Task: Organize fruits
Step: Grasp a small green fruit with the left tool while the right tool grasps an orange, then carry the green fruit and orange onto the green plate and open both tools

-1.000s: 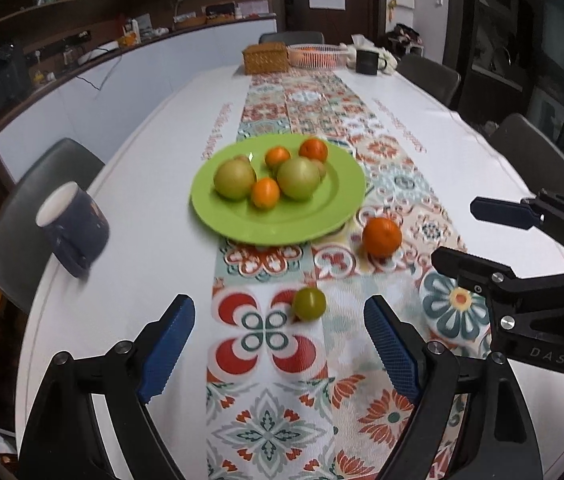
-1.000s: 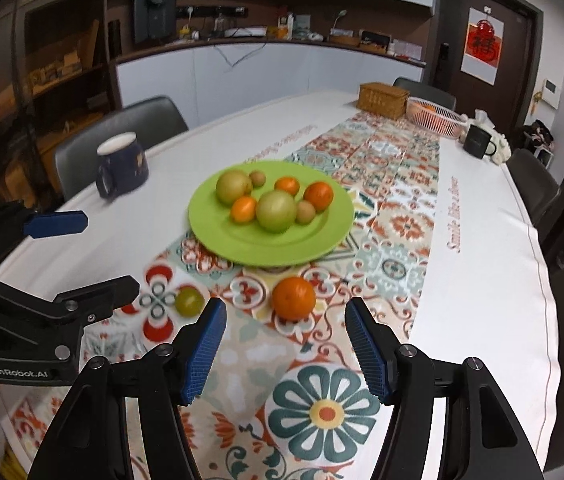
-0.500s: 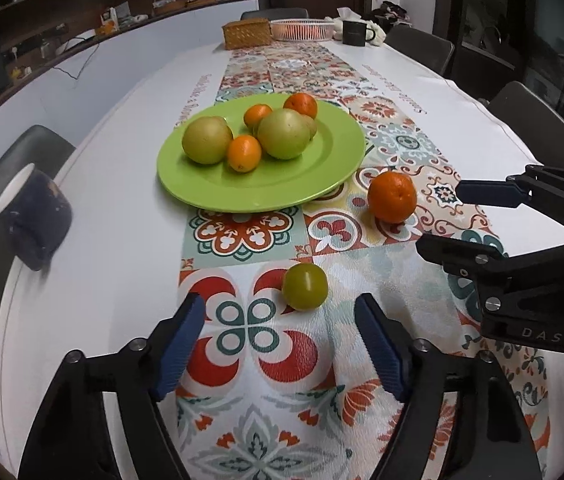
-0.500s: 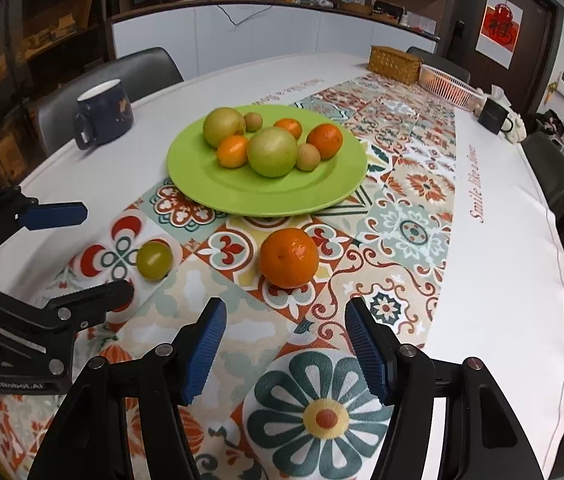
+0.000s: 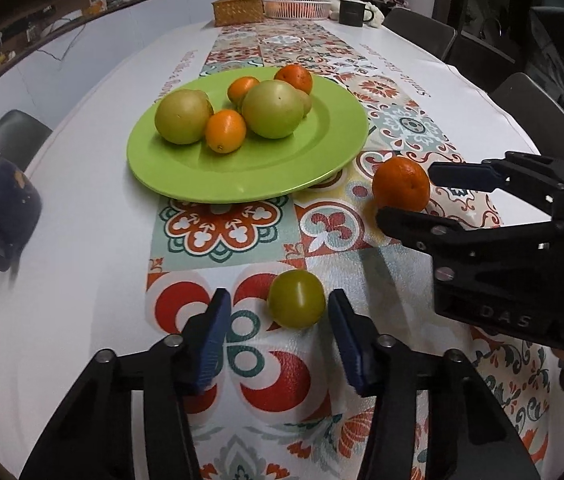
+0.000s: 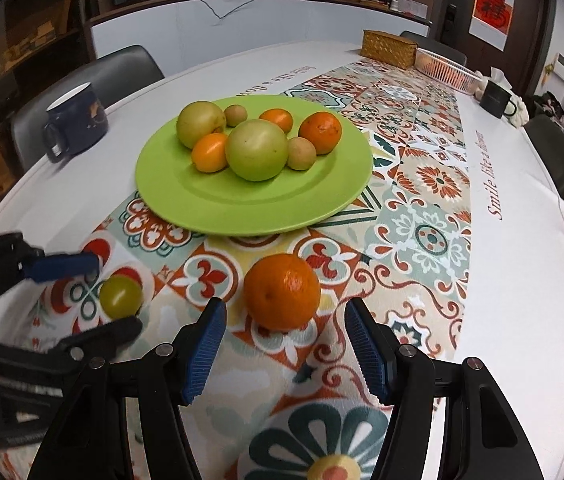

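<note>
1. My left gripper [image 5: 276, 318] has its jaws closing. The small green fruit [image 5: 296, 298] sits between the tips, close against the right pad, with a clear gap to the left pad, so there is no grip yet.
2. My right gripper [image 6: 285, 346] stands half open, not touching anything. The loose orange [image 6: 282, 291] lies at 12 o'clock, just beyond the tips and inside the span of the pads.
3. Handling, as I judge it: the green fruit looks smooth, round and light, likely to roll or squirt out. I would pinch it across its widest middle, gently. The orange has a dimpled peel that should hold better, but it will bruise if squeezed hard, so across its middle too.
4. The green plate [image 6: 324, 204] lies at 12 o'clock beyond both loose fruits, near the orange and a little further from the green one.
5. Count on the plate: two large yellow-green fruits, three orange ones, two small tan ones. Off the plate: two.
6. One dark blue mug [image 6: 76, 120] stands at 10 o'clock on the white table [image 6: 522, 280].
</note>
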Tool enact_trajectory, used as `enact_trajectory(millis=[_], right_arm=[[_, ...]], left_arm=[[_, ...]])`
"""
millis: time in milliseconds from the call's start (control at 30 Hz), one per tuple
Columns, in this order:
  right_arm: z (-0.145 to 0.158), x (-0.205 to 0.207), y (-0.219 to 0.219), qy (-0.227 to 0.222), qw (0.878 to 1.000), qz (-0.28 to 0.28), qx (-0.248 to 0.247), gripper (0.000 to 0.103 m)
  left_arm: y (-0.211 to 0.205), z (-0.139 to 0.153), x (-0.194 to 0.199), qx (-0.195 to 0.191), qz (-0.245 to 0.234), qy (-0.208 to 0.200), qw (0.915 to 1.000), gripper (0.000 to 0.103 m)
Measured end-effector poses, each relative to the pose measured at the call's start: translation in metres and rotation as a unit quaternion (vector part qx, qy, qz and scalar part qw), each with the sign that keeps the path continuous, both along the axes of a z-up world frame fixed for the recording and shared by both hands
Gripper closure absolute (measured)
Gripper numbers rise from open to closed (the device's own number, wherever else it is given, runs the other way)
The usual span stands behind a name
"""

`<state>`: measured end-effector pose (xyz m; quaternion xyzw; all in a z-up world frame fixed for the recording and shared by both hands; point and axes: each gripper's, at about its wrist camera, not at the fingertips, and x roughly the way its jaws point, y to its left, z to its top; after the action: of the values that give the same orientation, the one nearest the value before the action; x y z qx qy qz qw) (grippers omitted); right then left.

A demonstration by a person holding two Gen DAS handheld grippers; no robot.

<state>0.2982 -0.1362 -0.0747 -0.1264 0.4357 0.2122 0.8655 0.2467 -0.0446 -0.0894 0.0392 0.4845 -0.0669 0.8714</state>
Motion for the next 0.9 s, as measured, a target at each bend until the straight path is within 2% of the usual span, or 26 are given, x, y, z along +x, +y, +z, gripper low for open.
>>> enact_trajectory(millis=[133,200,333,600,900], right_arm=[[-0.004,0.005,0.001,0.005,1.0,-0.009,0.002,0.045],[-0.007,0.007,0.001,0.014,1.0,-0.011,0.004,0.052],[-0.01,0.008,0.0,0.022,0.999,-0.012,0.024,0.062],[-0.008,0.002,-0.001,0.012,0.999,-0.022,0.028,0.062],[0.014,-0.019,-0.009,-0.007,0.998,-0.034,0.049,0.062]], left_arm=[[0.002,-0.001,0.003,-0.018,0.001,0.008,0.9998,0.068],[0.002,-0.001,0.005,-0.021,0.0,0.008,0.9998,0.075],[0.002,0.0,0.006,-0.024,-0.002,0.007,0.9997,0.075],[0.005,0.006,0.003,-0.026,0.002,-0.004,0.9996,0.075],[0.006,0.024,-0.013,-0.032,0.0,-0.026,0.9991,0.075]])
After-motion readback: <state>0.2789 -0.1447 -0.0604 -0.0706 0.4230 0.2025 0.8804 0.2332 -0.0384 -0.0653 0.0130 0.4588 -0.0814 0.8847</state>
